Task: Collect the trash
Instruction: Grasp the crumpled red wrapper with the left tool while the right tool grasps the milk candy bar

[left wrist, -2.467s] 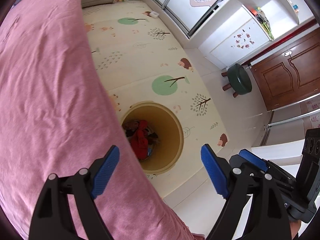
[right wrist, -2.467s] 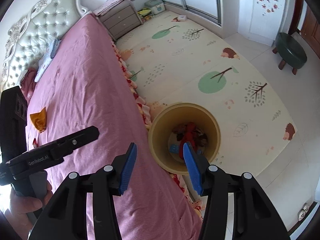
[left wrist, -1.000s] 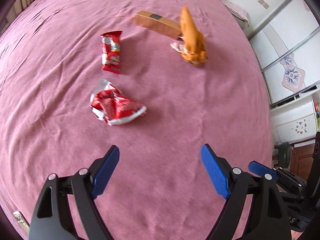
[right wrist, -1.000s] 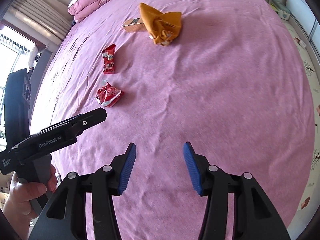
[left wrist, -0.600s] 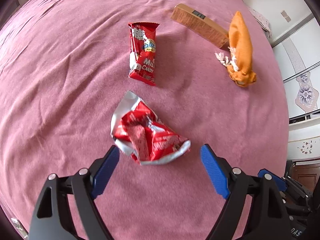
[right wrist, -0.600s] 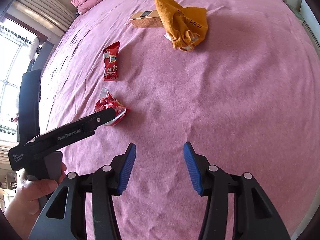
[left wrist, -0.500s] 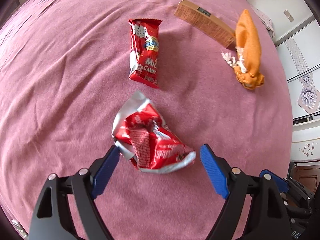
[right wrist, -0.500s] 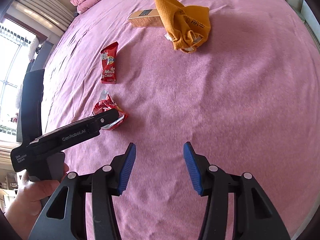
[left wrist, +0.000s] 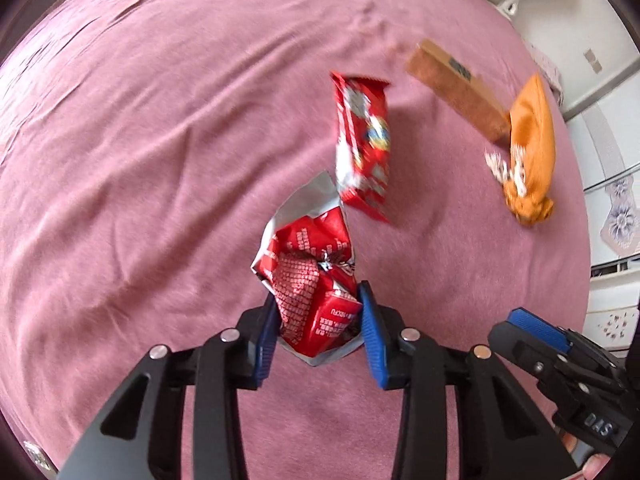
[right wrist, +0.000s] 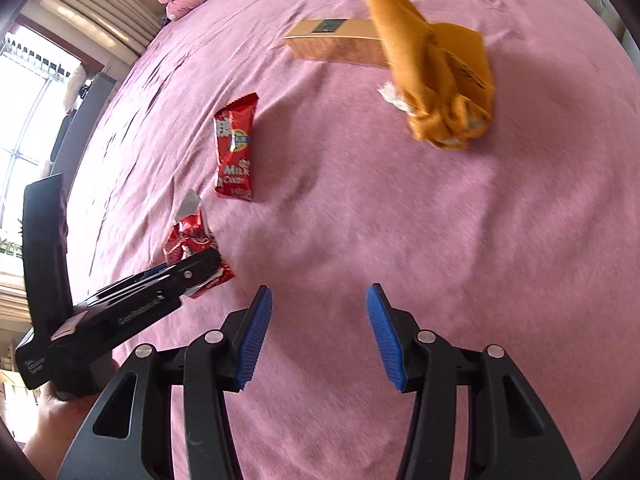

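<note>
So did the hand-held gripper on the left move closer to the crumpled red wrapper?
Yes. The left hand-held gripper came down the pink bed cover onto the crumpled red wrapper; its jaws are closing with the wrapper between them.

Crumpled red wrapper [left wrist: 310, 280] on bedspread; flat red candy packet [left wrist: 362, 144] beside.
</note>
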`<state>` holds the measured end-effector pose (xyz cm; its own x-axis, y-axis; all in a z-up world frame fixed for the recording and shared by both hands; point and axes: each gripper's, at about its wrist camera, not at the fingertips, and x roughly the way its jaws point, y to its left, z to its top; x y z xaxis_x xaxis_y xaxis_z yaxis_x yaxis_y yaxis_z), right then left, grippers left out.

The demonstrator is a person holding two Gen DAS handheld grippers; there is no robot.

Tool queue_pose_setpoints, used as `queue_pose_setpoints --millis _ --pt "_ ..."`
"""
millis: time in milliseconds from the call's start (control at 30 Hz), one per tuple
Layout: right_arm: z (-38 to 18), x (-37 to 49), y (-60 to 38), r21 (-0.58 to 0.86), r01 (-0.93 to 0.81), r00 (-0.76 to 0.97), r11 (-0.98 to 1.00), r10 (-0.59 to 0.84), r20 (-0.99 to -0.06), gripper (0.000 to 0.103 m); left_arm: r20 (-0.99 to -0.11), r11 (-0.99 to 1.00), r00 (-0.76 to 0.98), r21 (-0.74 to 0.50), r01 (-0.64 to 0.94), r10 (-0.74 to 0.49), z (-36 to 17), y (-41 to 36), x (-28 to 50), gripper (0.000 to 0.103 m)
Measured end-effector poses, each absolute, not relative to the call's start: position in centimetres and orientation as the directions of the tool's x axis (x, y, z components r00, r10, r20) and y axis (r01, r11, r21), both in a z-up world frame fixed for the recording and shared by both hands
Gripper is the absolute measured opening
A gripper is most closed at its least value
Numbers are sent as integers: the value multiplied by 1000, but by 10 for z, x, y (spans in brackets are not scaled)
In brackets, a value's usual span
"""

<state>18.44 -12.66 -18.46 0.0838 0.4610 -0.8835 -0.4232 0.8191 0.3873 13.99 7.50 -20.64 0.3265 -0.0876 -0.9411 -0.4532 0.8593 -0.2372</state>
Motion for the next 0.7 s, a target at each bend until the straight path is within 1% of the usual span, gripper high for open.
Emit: queue_pose_setpoints --millis 167,300,367,600,633,667,700 --pt "-191 202 -85 390 -453 74 802 470 -880 49 -939 836 337 -242 -493 -72 -207 113 139 38" --pt "-196 216 -52 399 -469 59 788 479 -876 49 -936 826 344 -249 -506 -71 -202 129 141 38" --pt "-198 223 -38 420 -465 49 779 496 -867 49 -935 825 346 -252 -506 -74 -204 135 145 38" --pt "-210 237 -9 419 -432 49 799 485 -873 50 -937 817 339 -261 -514 -86 -212 139 141 38" --pt "-213 239 -6 408 -429 47 806 471 -881 48 -937 815 339 -264 -516 -89 -213 139 141 38" --pt "-214 239 -7 396 -426 59 814 461 -885 37 -936 813 339 -266 -517 -90 -214 139 141 38" --pt "-214 240 -6 394 -424 60 816 459 -886 29 -936 814 338 -266 -516 -92 -215 136 142 38"
